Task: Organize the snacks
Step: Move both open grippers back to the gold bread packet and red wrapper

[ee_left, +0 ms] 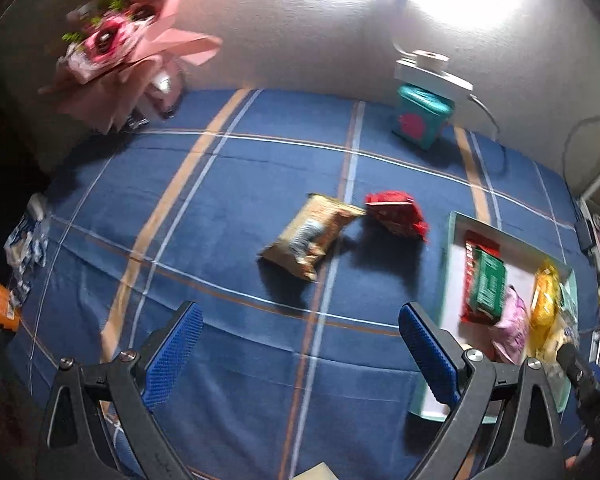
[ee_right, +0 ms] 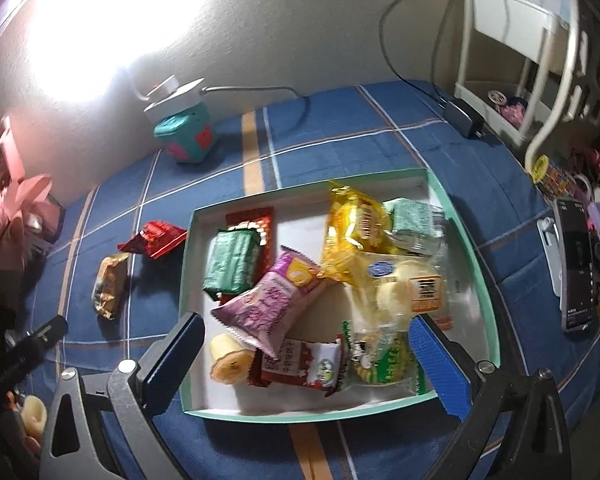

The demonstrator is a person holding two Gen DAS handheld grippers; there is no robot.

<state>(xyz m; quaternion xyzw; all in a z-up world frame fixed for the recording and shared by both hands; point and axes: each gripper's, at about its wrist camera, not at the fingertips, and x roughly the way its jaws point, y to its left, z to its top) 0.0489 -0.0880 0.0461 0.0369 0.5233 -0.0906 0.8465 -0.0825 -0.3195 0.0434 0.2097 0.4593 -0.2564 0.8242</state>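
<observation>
Both tongs are wide apart and hold nothing, above a blue striped cloth with snacks on it.

The left tongs (ee_left: 300, 352) hang over the blue striped cloth (ee_left: 220, 208). In front of them lie a tan crinkly snack bag (ee_left: 310, 236) and a red shiny snack bag (ee_left: 396, 214), just beside each other and outside the box. The right tongs (ee_right: 306, 364) hang over the white cardboard box with a green rim (ee_right: 456, 216). In the box lie a green packet (ee_right: 232, 266), a purple packet (ee_right: 272, 300), a yellow packet (ee_right: 356, 228) and more snacks. A teal tin (ee_right: 186, 136) stands near the wall.
</observation>
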